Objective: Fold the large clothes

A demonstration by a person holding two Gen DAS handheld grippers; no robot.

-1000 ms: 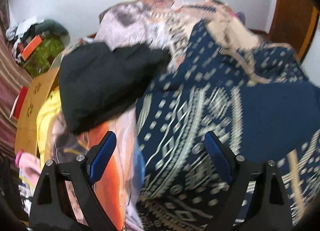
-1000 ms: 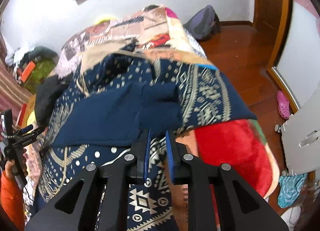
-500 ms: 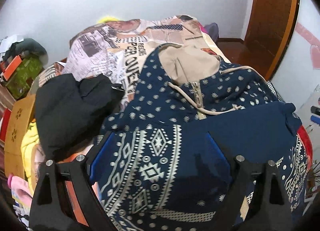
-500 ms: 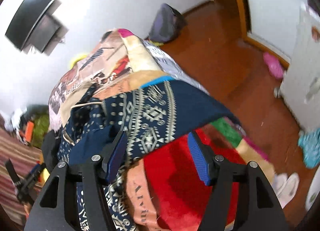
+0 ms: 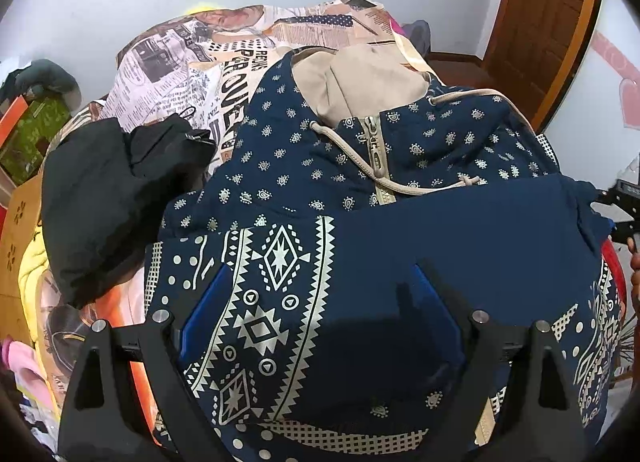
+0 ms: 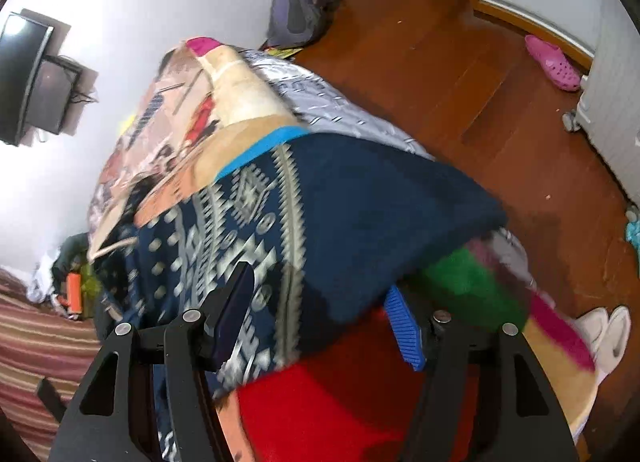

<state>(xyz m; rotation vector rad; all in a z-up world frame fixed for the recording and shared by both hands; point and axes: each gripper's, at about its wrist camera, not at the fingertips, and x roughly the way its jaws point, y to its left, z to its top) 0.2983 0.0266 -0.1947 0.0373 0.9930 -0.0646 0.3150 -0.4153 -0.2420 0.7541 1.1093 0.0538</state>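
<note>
A navy hoodie point(image 5: 280, 165) with cream patterns lies on the bed, front up, its beige hood point(image 5: 360, 77) at the far end. A plain navy sleeve point(image 5: 460, 229) is folded across its chest. My left gripper point(image 5: 320, 274) hovers open over the hoodie's lower front with nothing between its blue pads. In the right wrist view the hoodie's side point(image 6: 360, 201) hangs at the bed's edge. My right gripper point(image 6: 320, 282) is tilted there; its jaws are opening, with the cloth's edge between them but not pressed. The right gripper's black tip point(image 5: 620, 205) shows at the far right.
A black garment point(image 5: 104, 197) is heaped left of the hoodie on the printed blanket point(image 5: 180, 69). A red blanket patch point(image 6: 320, 414) lies under the right gripper. Beyond the bed's edge are wooden floor point(image 6: 440, 61), a backpack point(image 6: 300, 5), a pink clog point(image 6: 552, 61) and white shoes point(image 6: 604, 334).
My right gripper has let go of the navy sleeve, opened, rolled and sunk toward the bed's right edge. My left gripper has slid from the black garment over onto the hoodie.
</note>
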